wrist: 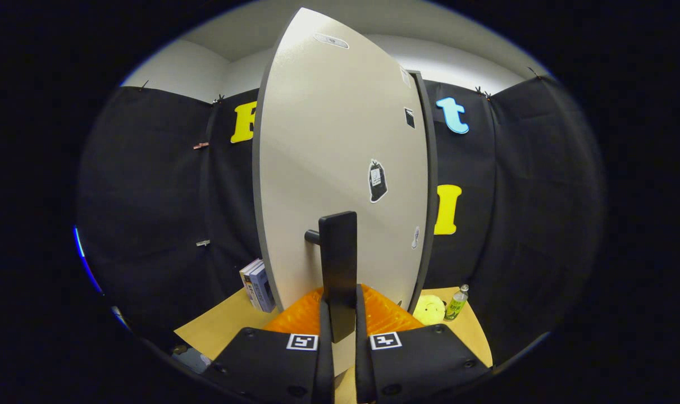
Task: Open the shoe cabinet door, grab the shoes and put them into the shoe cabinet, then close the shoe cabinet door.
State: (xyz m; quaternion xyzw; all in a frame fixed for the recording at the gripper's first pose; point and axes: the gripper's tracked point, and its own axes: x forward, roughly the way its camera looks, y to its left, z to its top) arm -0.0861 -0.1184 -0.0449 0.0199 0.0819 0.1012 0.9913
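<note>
Shoe cabinet door [328,168], pale and matte with a dark edge band, standing tall just ahead of the gripper [340,314] and rising far above it, long axis vertical, face turned slightly so the left edge sits nearer than the right. Several small stickers [378,180] scattered over the right half of the face, print too small to make out. Dark flat handle [338,269] mounted on a short peg low on the door, upright, long axis vertical, lower end reaching down between the two fingers [368,320]. Fingers drawn close on either side of the handle, appearing clamped on it, with barely any gap showing. Cabinet interior hidden behind the door, contents impossible to tell. Light wooden tabletop [216,331] under the cabinet. Left of the door, a few books [258,285] standing upright against the cabinet's foot. Right of the door, a yellow round plush toy [429,310] touching or just beside a small green-labelled bottle [457,303], upright. Black cloth wall [149,196] beyond on both sides, pale ceiling above.
</note>
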